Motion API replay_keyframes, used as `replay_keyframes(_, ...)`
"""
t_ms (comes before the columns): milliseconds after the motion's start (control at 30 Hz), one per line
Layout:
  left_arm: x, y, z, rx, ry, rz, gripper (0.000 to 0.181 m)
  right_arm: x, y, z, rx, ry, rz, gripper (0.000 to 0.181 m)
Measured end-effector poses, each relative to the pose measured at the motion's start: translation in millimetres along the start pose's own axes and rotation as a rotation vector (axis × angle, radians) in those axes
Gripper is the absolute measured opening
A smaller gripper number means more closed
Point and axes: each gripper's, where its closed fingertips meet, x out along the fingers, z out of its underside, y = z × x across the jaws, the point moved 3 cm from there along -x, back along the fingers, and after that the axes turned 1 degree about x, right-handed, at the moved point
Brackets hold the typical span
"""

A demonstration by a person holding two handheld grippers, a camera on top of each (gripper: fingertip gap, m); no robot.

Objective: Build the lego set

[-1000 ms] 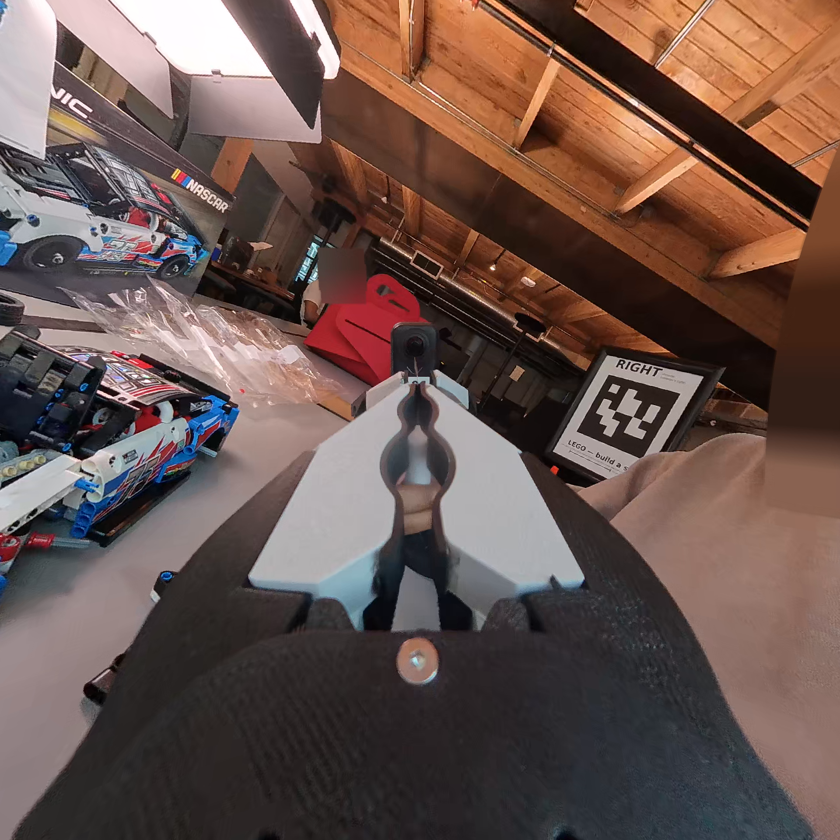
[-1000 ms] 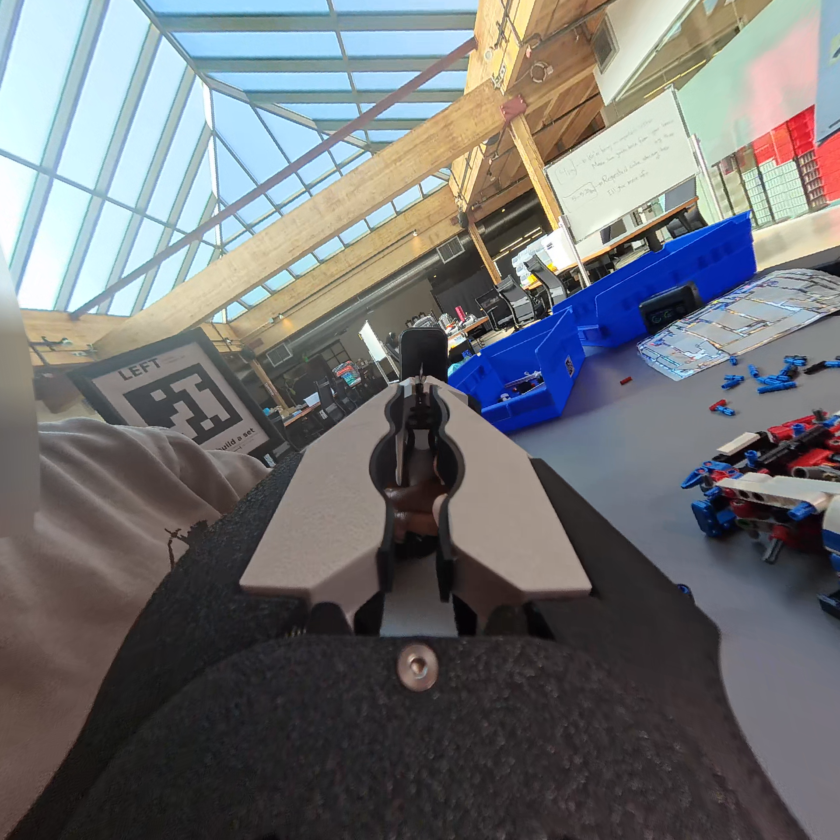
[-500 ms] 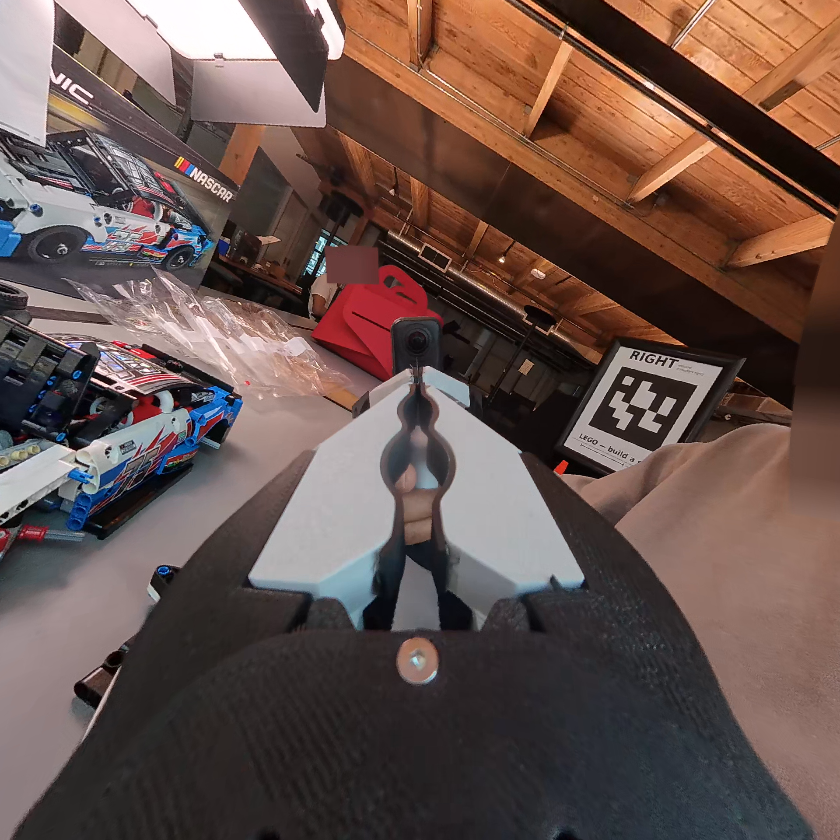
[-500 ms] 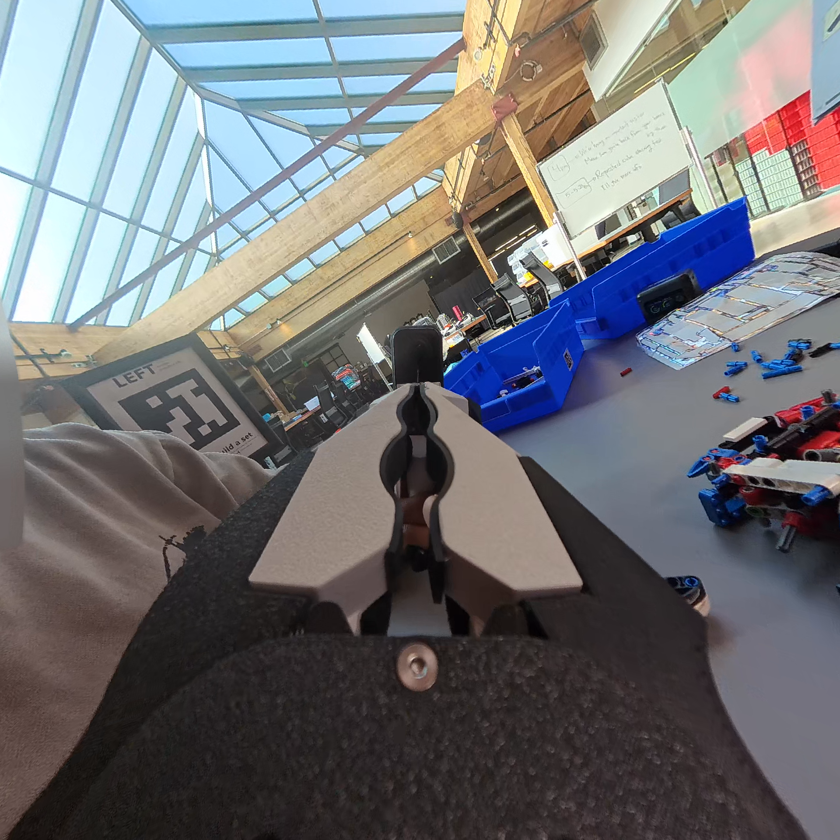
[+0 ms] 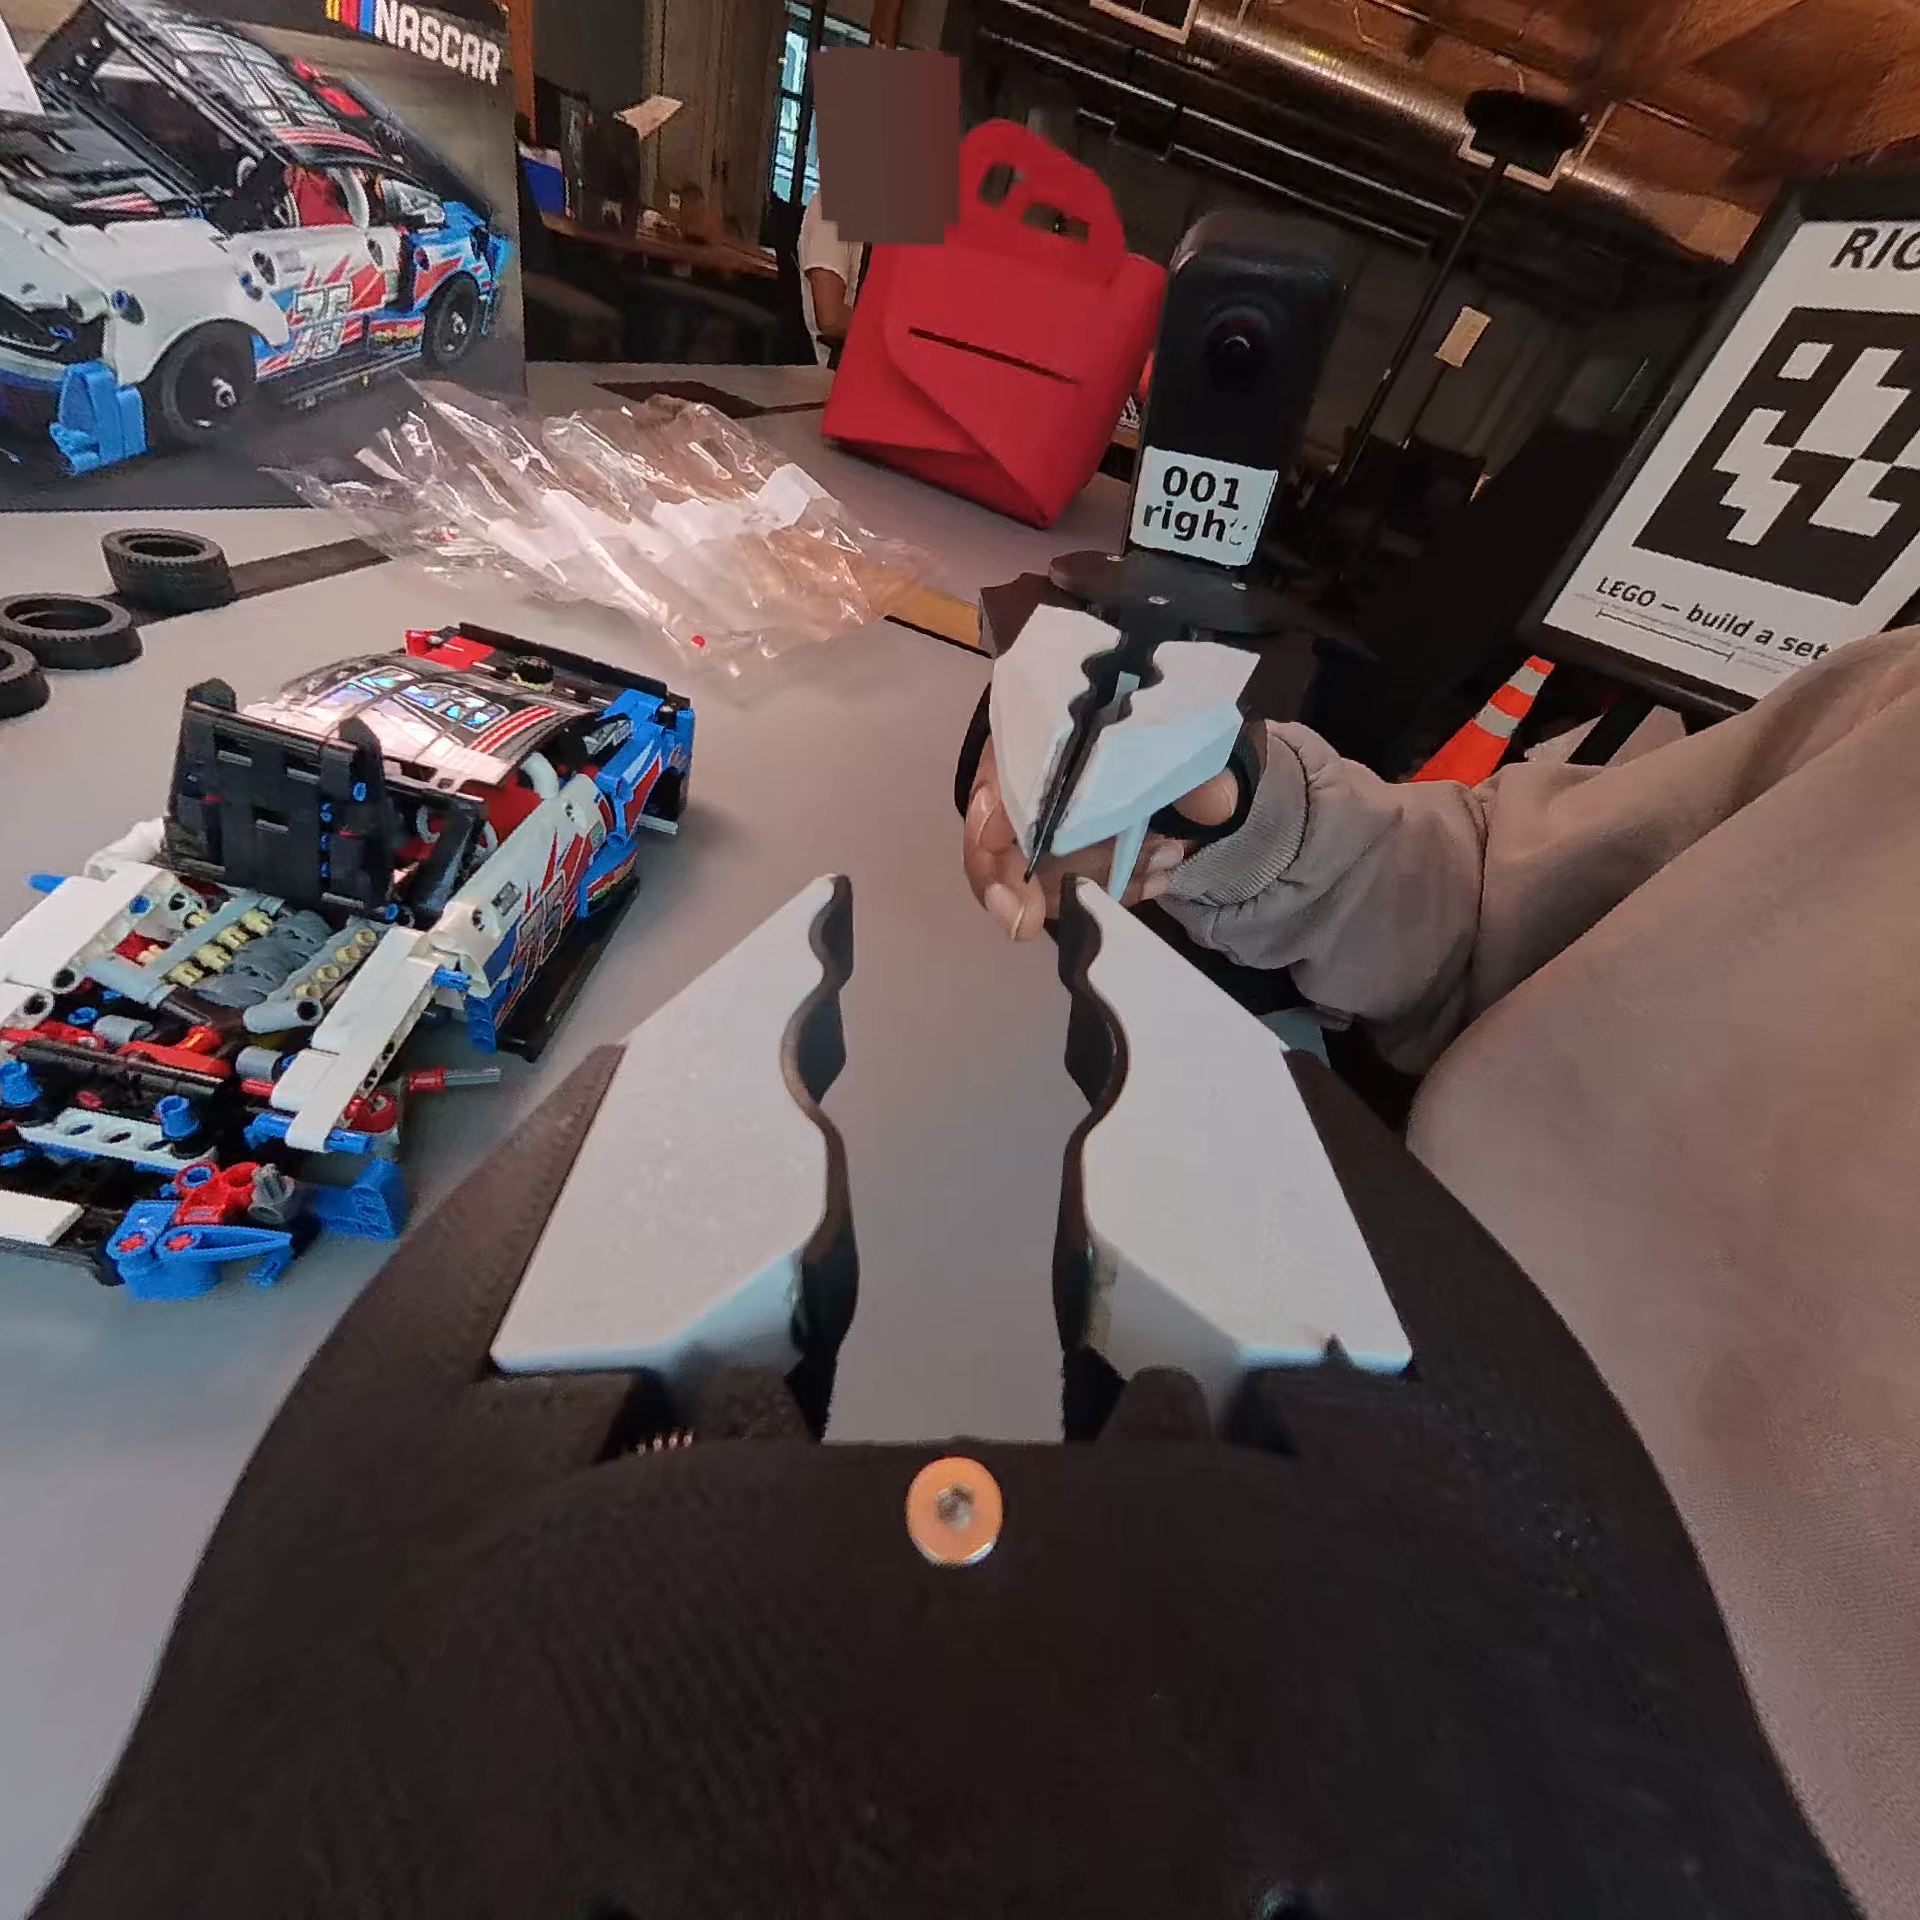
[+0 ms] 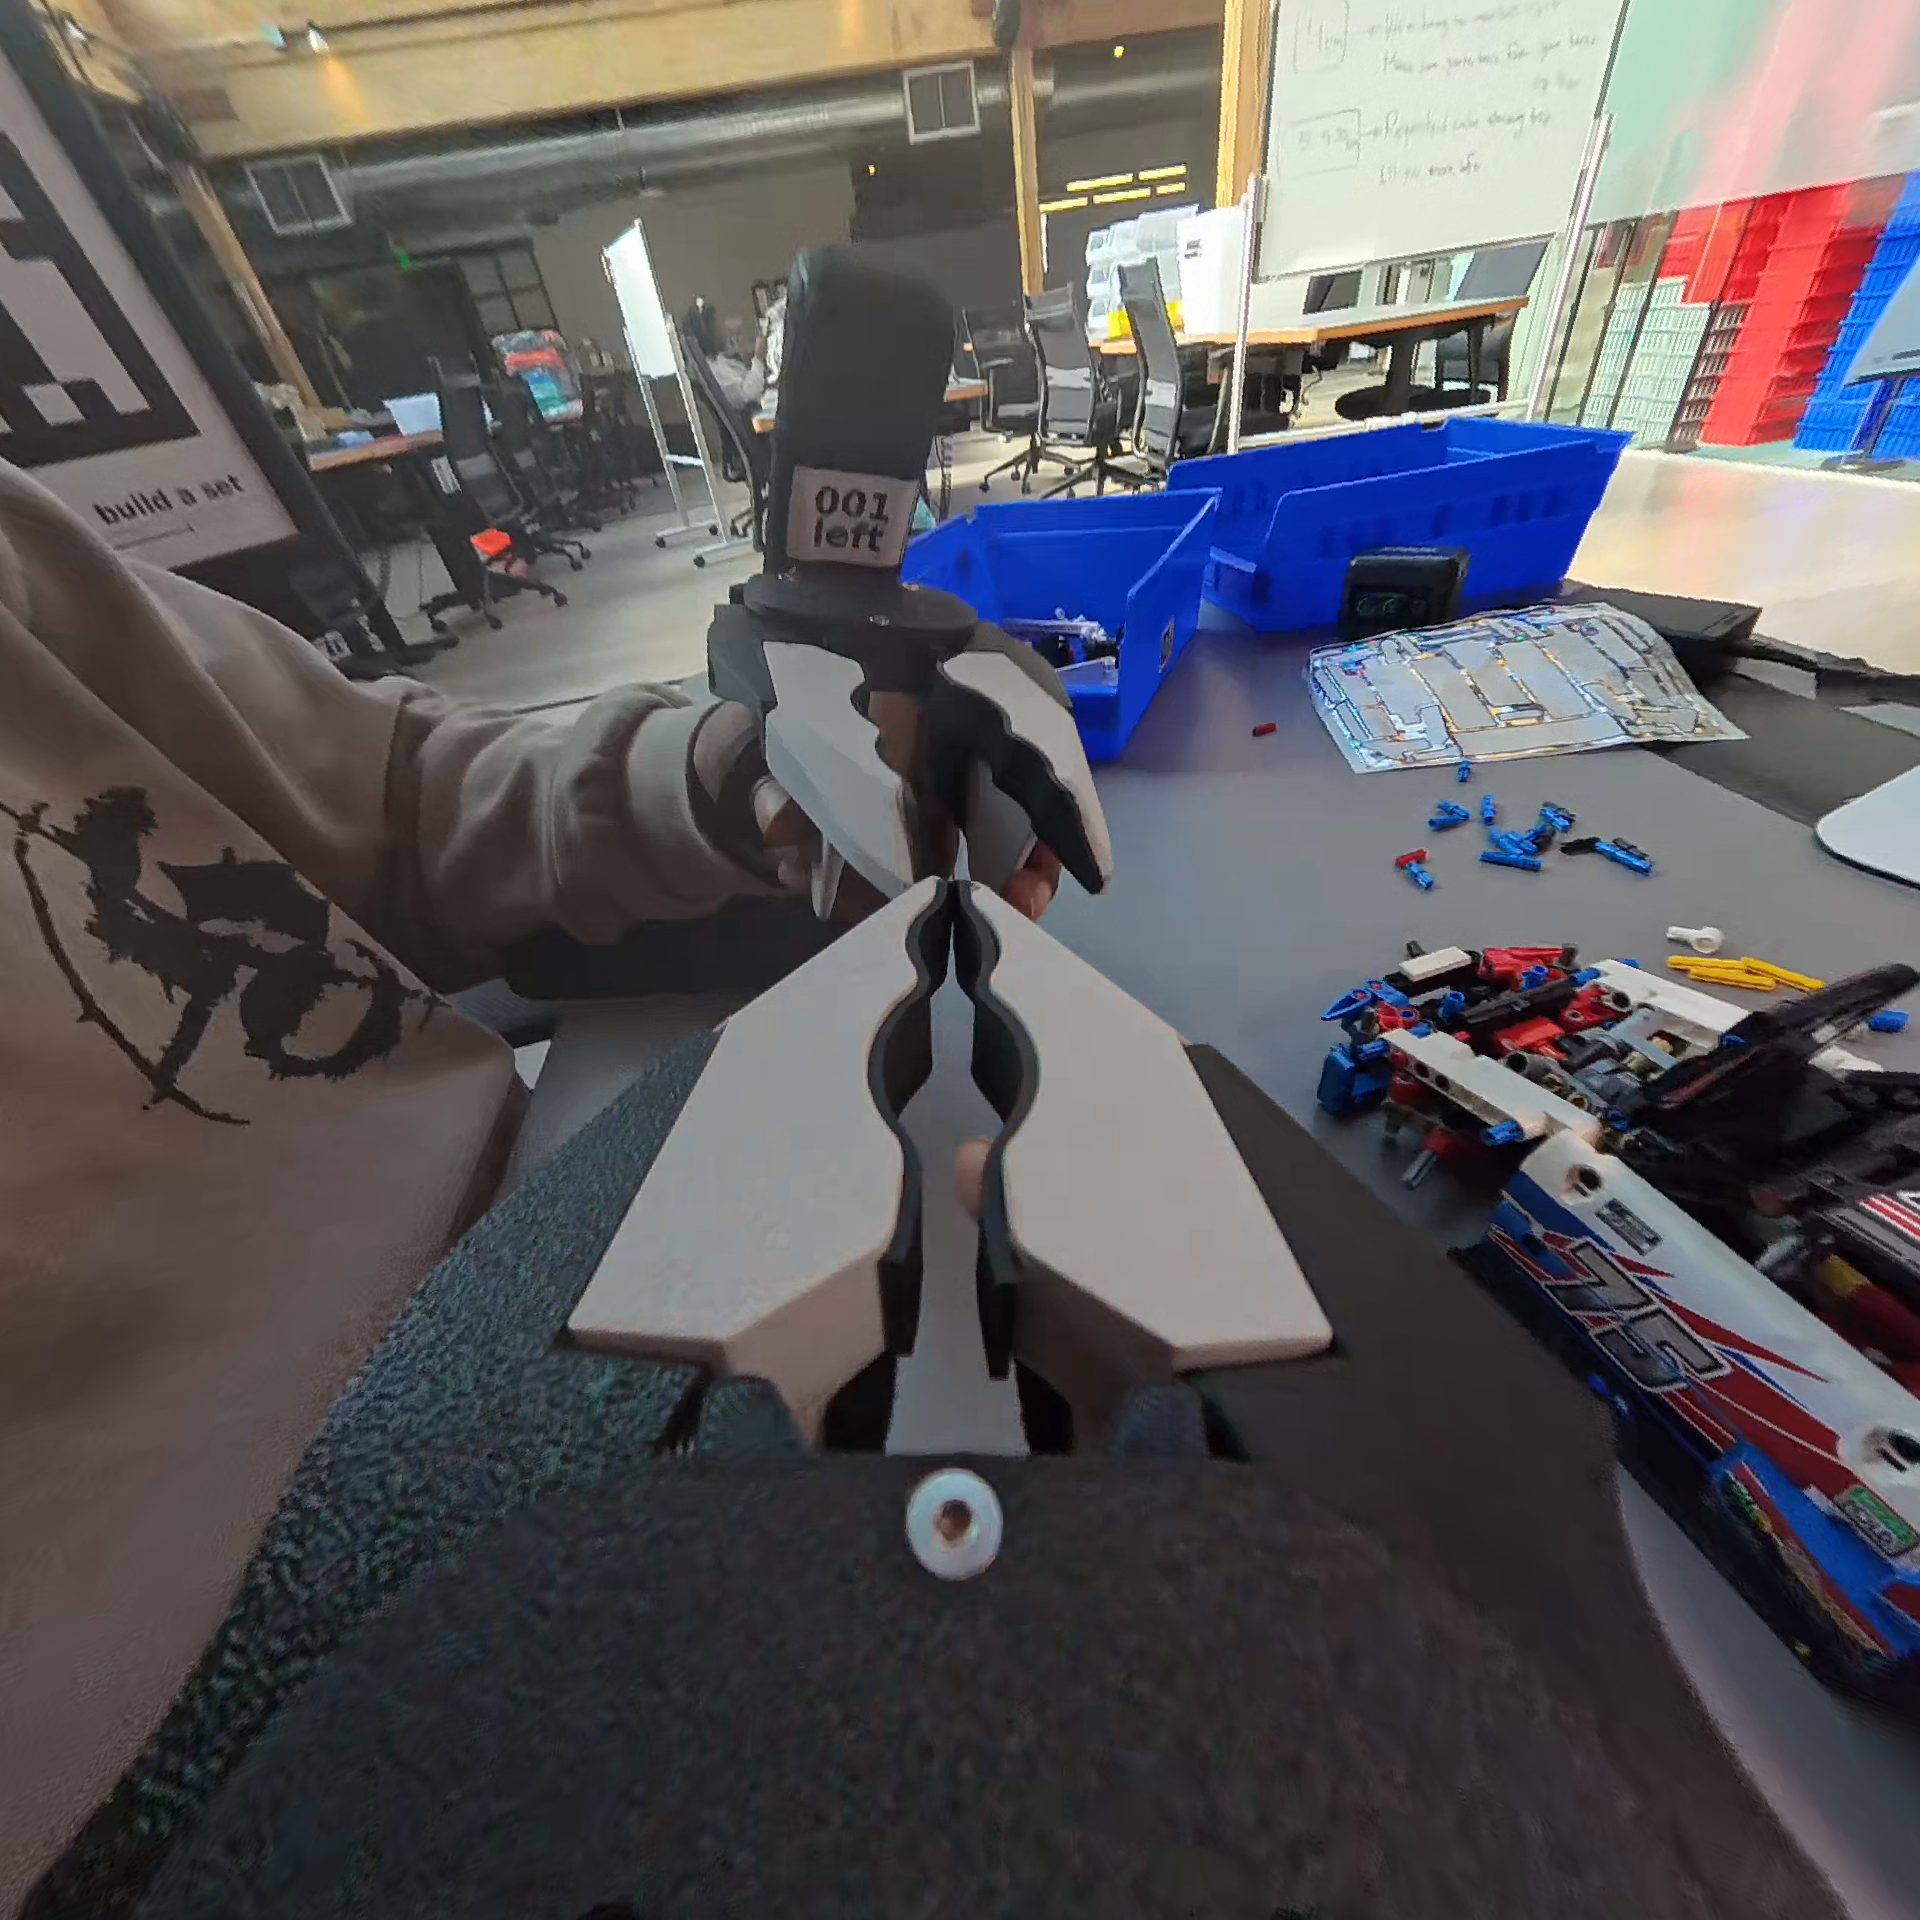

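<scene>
While my left gripper (image 5: pixel 951 904) is hanging fingers-apart and the right gripper (image 6: pixel 951 894) fingers-together, both empty, I am judging the blue pins (image 6: pixel 1507 836) at right the sensible pick for the car (image 5: pixel 312 935).

**Two grippers tip to tip above a grey table**

The near grey-fingered right gripper (image 6: pixel 953 894) has its jaws closed, empty, tips almost meeting. Just beyond, the far left gripper (image 6: pixel 961 862), held by a beige-sleeved hand (image 6: pixel 790 821), points back with jaws spread. To the right lies a partly built white, blue and red lego race car (image 6: pixel 1621 1174) on the grey table (image 6: pixel 1247 862). Loose blue pins (image 6: pixel 1517 836) lie beyond it, near a silvery sticker sheet (image 6: pixel 1507 691) and blue plastic bins (image 6: pixel 1299 540).
</scene>
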Motion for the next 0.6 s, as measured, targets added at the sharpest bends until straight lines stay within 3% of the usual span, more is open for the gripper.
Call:
replay_keyframes(200, 1.7, 9.4, 9.5, 0.052, -0.105, 0.061, 0.017, 10.4, -2.0, 27.0, -0.047, -0.176, 0.005, 0.000)
replay_keyframes(600, 4.0, 11.3, 21.1, 0.060, -0.150, 0.083, 0.001, 13.3, -2.5, 35.1, -0.058, -0.217, 0.001, 0.000)
